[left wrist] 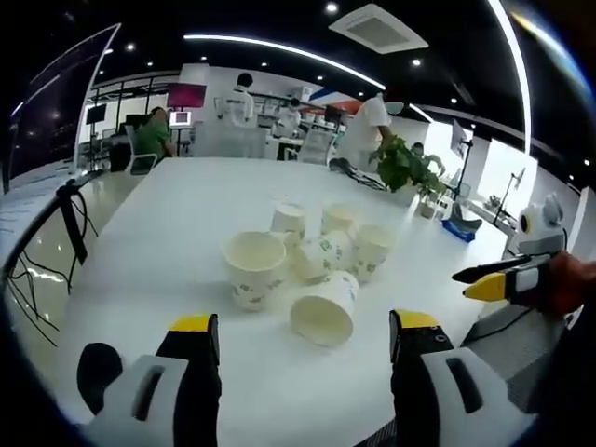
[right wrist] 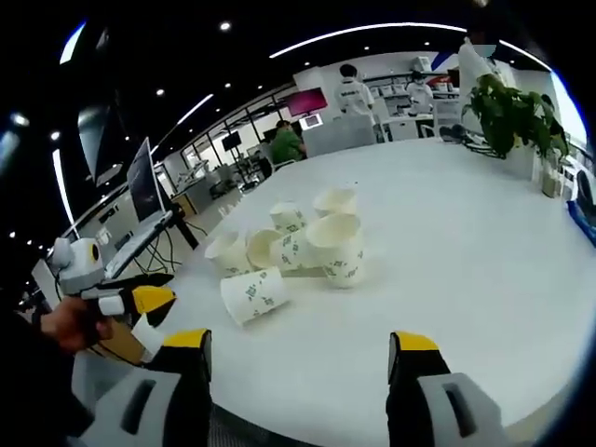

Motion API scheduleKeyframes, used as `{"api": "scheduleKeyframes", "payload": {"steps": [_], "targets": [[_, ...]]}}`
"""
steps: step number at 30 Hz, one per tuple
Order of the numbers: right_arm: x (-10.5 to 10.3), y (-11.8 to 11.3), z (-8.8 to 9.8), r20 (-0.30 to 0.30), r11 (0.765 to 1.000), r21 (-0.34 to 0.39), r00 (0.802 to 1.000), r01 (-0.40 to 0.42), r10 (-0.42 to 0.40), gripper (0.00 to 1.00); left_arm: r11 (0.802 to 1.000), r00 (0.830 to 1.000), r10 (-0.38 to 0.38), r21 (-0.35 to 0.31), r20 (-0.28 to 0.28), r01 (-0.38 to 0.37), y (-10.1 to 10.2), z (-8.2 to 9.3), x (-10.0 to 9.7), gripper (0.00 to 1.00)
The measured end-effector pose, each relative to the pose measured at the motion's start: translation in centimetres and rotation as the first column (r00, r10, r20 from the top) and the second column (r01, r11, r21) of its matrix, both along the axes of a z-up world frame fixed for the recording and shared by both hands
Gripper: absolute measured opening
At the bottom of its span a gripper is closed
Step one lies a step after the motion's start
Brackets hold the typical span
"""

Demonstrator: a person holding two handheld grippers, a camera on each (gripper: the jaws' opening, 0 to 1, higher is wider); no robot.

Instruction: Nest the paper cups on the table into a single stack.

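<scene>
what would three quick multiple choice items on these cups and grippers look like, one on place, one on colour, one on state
1. Where does the potted plant stand?
A on the white table's far side
B on the floor
C inside a cup

2. What colour are the tips of the left gripper?
A red
B yellow
C blue

3. How does the nearest cup sit?
A upright
B nested in another
C on its side

Answers: 1 A, it rises from the tabletop beyond the cups; 2 B, yellow pads cap both fingers; 3 C, its open mouth faces the camera.

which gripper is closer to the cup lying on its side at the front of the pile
Left, by my reading. The left gripper faces the tipped cup just ahead of its open jaws; the right gripper sits farther back.
</scene>
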State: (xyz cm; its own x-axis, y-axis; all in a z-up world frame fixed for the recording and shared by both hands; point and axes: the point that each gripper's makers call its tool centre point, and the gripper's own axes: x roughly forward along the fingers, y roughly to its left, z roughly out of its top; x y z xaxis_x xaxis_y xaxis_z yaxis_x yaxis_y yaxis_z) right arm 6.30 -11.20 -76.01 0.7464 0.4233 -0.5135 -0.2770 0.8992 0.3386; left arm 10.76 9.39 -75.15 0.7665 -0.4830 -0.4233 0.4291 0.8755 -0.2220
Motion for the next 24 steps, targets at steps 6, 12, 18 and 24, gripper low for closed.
{"api": "scheduleKeyframes", "payload": {"steps": [6, 12, 18, 24], "targets": [[0.02, 0.13, 0.35, 0.005, 1.0, -0.005, 1.0, -0.002, 0.002, 0.78, 1.0, 1.0, 0.004, -0.001, 0.008, -0.004, -0.03, 0.65, -0.02, 0.73], [0.04, 0.28, 0.57, 0.005, 1.0, -0.004, 1.0, -0.007, 0.007, 0.78, 1.0, 1.0, 0.002, -0.018, 0.01, -0.002, 0.03, 0.67, 0.13, 0.73], [0.04, 0.41, 0.52, 0.005, 1.0, 0.001, 1.0, -0.008, 0.008, 0.78, 1.0, 1.0, 0.001, -0.016, 0.002, -0.001, 0.05, 0.44, 0.09, 0.73], [0.24, 0.31, 0.76, 0.008, 1.0, -0.001, 1.0, -0.005, 0.005, 0.78, 1.0, 1.0, -0.002, -0.01, 0.001, 0.002, 0.06, 0.35, 0.11, 0.73]]}}
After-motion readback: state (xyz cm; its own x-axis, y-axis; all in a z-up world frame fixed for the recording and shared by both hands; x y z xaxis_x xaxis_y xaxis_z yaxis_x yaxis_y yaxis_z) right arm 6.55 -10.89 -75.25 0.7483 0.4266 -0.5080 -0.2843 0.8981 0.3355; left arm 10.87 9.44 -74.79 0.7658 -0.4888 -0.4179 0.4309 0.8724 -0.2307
